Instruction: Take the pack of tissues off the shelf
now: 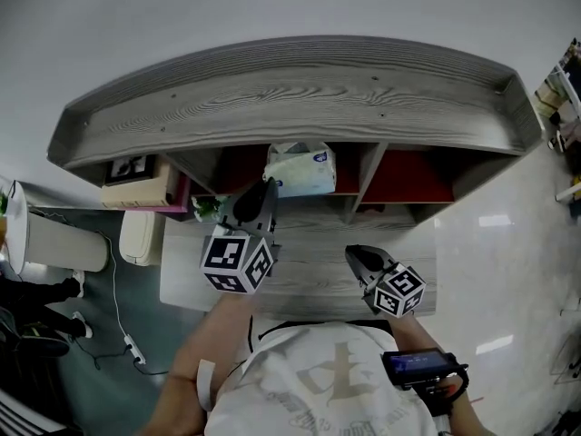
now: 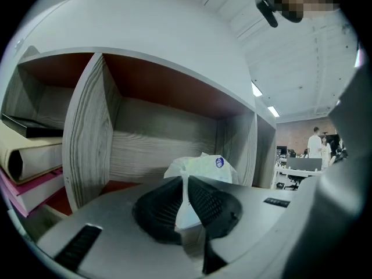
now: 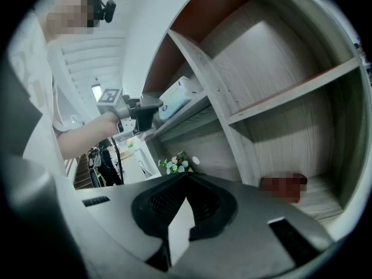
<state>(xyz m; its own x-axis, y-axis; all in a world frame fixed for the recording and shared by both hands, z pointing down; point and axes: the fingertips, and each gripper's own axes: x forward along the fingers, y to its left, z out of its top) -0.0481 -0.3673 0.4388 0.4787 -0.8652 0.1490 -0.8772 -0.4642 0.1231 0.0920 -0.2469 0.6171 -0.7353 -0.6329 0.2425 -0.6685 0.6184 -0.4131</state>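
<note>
Two tongs are in our hands before the grey wooden shelf (image 1: 290, 98). We hold the left tongs (image 1: 269, 185) just left of the head view's centre, with the tip at the front of the shelf's middle compartment. The pack of tissues (image 1: 301, 171) sits there between two upright dividers, at the centre of that view. It is white, with a small blue mark on it. In the left gripper view our jaws are pinched together on a thin white fold of the pack's wrapper. The rest of the pack bulges just beyond the tips, at the middle of the frame. Books (image 1: 136, 189) lie stacked in the compartment at the left of the frame.

We hold the right tongs (image 1: 349, 251) lower and to the right in the head view, over the shelf's lower board and well apart from the pack. Their jaws meet at the tips and grip nothing. In the right gripper view, a small bunch of flowers (image 3: 174, 165) shows left of centre.
</note>
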